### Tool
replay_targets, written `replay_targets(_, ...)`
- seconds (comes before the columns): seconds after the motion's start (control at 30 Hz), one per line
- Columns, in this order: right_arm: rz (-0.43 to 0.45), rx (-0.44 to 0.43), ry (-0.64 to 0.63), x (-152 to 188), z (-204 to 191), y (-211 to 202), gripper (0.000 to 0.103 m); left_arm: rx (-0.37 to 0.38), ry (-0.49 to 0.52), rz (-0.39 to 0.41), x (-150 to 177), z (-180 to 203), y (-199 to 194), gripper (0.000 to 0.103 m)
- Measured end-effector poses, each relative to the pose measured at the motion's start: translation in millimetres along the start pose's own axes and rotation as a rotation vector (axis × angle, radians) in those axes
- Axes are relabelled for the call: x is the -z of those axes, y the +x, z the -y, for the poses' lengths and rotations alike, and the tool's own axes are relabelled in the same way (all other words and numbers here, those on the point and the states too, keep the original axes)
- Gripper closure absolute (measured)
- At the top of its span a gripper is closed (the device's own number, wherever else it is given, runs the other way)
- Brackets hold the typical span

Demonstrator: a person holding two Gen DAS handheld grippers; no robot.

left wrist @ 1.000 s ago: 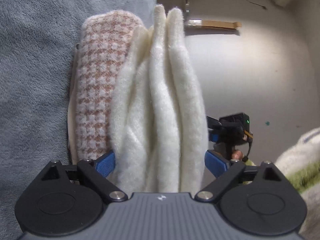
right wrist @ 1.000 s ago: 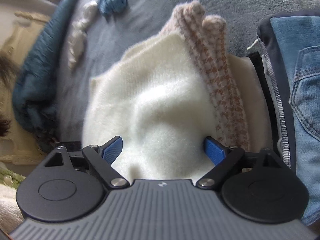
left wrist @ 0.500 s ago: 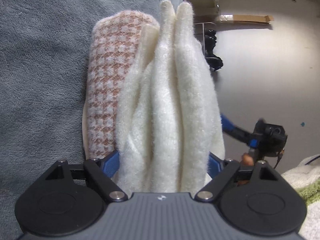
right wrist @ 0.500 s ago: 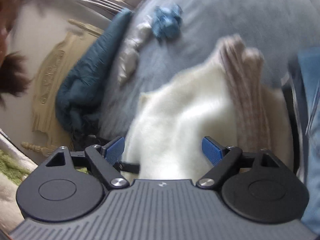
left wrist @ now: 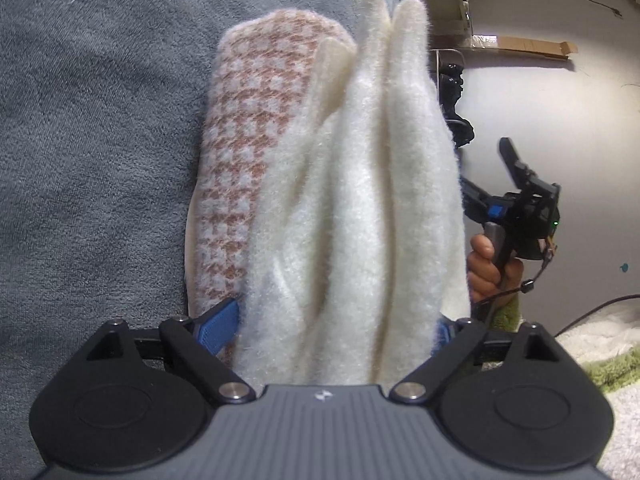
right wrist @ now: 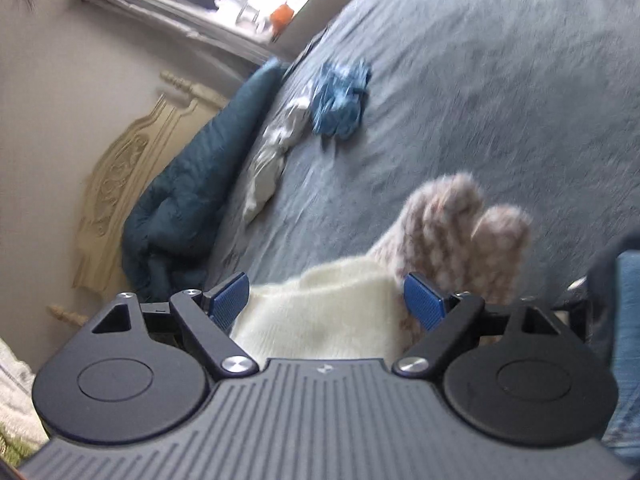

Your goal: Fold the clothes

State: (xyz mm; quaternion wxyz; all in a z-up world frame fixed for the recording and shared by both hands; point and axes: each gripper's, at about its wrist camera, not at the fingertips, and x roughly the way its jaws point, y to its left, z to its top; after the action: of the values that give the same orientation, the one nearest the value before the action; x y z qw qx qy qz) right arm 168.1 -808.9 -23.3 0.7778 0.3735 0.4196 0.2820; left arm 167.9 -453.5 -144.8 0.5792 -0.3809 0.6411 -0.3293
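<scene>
The grey-blue bedspread [right wrist: 500, 92] fills more of the right wrist view than a second ago: that camera now sits lower and farther back, so the folded pile shows only as a low hump at the near edge of the bed instead of towering in front of the lens. In the left wrist view the pile looks nearly the same as before, a little more centred, and the right gripper [left wrist: 486, 184], held in a hand [left wrist: 490, 266], now stands clear of the pile's right side, off the bed edge.

The cream fleece garment [left wrist: 360, 208] lies folded in thick upright ridges, touching the pink houndstooth garment [left wrist: 256, 136] on its left; both rest on the bedspread near the bed's edge. The left gripper [left wrist: 336, 322] has its jaws opening, spread wide on either side of the cream fleece; its left pad stands just off the cloth, the right pad is mostly hidden. The right gripper's jaws are wide apart with cream cloth seen between them, pads not pressing.

Farther up the bed lie a dark teal quilt [right wrist: 192, 184] along the far edge, a pale crumpled cloth [right wrist: 276, 156] and a small blue crumpled cloth [right wrist: 340, 100]. A carved cream headboard [right wrist: 124, 184] meets the wall. Beyond the bed edge, pale floor [left wrist: 560, 120] with a cardboard strip [left wrist: 528, 45].
</scene>
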Motion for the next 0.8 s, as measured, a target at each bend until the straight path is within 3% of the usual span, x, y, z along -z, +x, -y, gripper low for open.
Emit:
replay_targets(0.23, -0.024, -0.001, 0.061, 23.4, 0.4, -20.5, 0.018, 0.024, -0.032, -0.009, -4.4, -8.9, 3.9, 0.01)
replay_targets(0.5, -0.06, 0.012, 0.021, 41.2, -28.1, -29.3, 0.017, 0.019, -0.04, -0.051, -17.7, -7.5, 8.4, 0.009)
replay_targets(0.7, -0.096, 0.058, -0.23, 55.0, -72.1, -19.6, 0.015, 0.014, -0.057, -0.082, -26.9, -7.9, 12.5, 0.007)
replay_targets(0.8, -0.092, 0.101, -0.213, 59.9, -62.3, -20.1, 0.016, 0.006, -0.052, -0.094, -32.1, -4.9, 14.3, 0.007)
